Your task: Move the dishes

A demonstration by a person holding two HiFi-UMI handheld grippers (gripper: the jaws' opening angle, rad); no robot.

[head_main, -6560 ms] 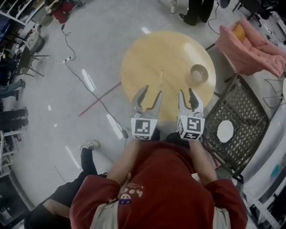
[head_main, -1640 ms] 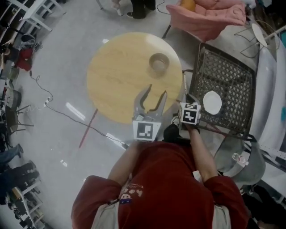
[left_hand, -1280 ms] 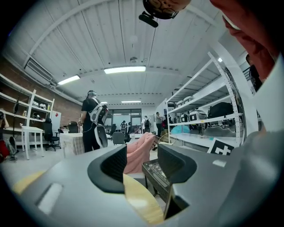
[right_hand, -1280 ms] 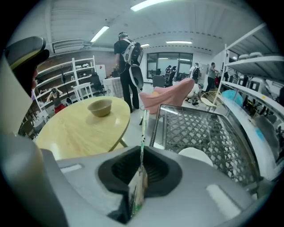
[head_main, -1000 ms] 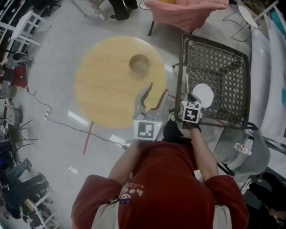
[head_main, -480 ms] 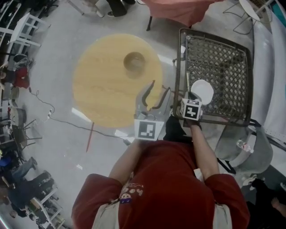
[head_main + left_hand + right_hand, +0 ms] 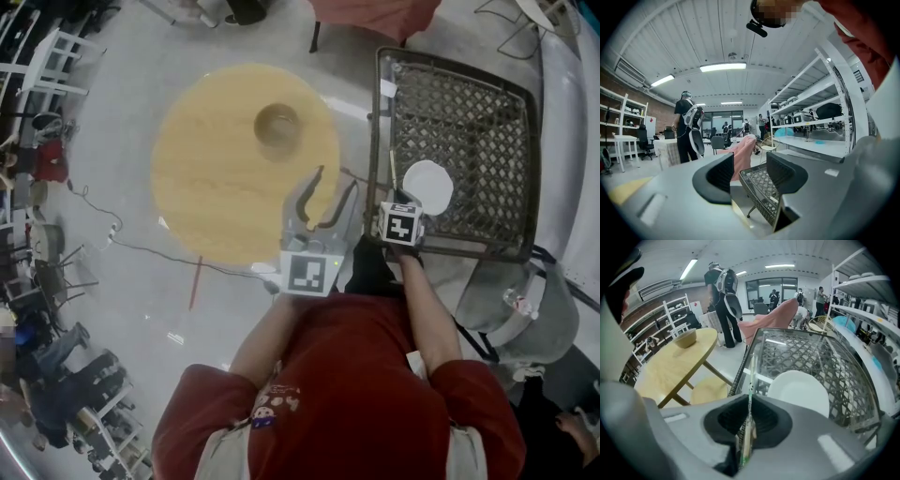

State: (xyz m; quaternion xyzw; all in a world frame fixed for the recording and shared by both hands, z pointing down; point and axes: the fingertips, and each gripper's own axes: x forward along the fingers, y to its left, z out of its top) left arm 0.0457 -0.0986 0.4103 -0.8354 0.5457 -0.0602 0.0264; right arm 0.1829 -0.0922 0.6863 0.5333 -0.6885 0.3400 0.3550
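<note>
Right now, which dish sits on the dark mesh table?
The white plate lies on the mesh table; the brown bowl stands on the round wooden table.

Round light-wood table (image 7: 216, 178) left of ctr. Dark metal mesh-top table (image 7: 469, 103) just beside it, on the right. Pink cloth (image 7: 776, 317) draped beyond mesh table, prob. over a chair. Person w/ backpack (image 7: 723, 301) stands past round table. White shelving racks (image 7: 811, 117) along right side. Glossy grey floor (image 7: 112, 122).
</note>
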